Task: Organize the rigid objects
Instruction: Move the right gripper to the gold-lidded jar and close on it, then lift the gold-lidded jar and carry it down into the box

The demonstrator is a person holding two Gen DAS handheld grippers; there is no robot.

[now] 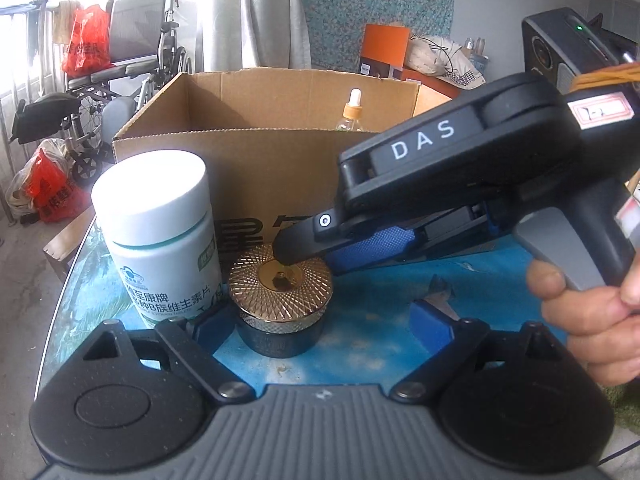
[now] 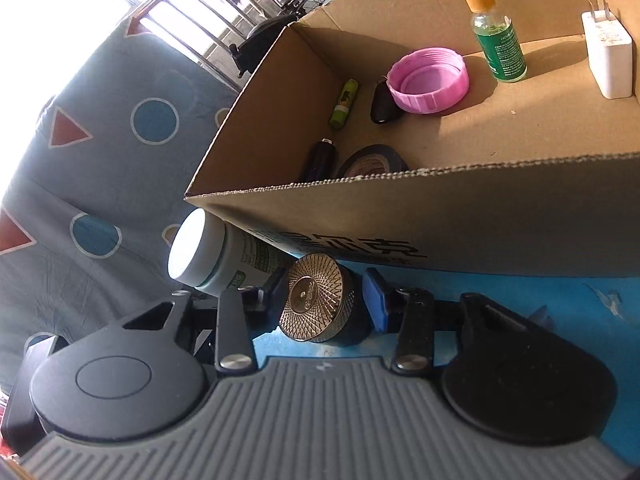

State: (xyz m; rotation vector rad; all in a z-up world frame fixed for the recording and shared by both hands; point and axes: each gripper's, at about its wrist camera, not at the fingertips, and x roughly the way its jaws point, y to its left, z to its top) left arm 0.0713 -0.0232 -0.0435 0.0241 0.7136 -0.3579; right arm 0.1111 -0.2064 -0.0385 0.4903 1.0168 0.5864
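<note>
A small dark jar with a gold patterned lid [image 1: 280, 292] stands on the blue table in front of a cardboard box [image 1: 256, 156]. A white vitamin bottle [image 1: 158, 232] stands just left of it. My left gripper [image 1: 316, 320] is open, its blue pads well apart, the jar near the left pad. My right gripper [image 2: 320, 300] reaches in from the right over the jar, which sits between its open blue pads [image 2: 376, 300]; the right gripper also shows in the left wrist view [image 1: 304, 248]. The jar [image 2: 316, 304] and bottle [image 2: 216, 256] show in the right wrist view.
The box [image 2: 400, 208] holds a dropper bottle [image 2: 496, 36], a pink lid [image 2: 428, 80], a white charger [image 2: 608, 56], a tape roll [image 2: 372, 162] and small dark items. A wheelchair [image 1: 132, 60] and red bags [image 1: 84, 40] stand beyond the table's left edge.
</note>
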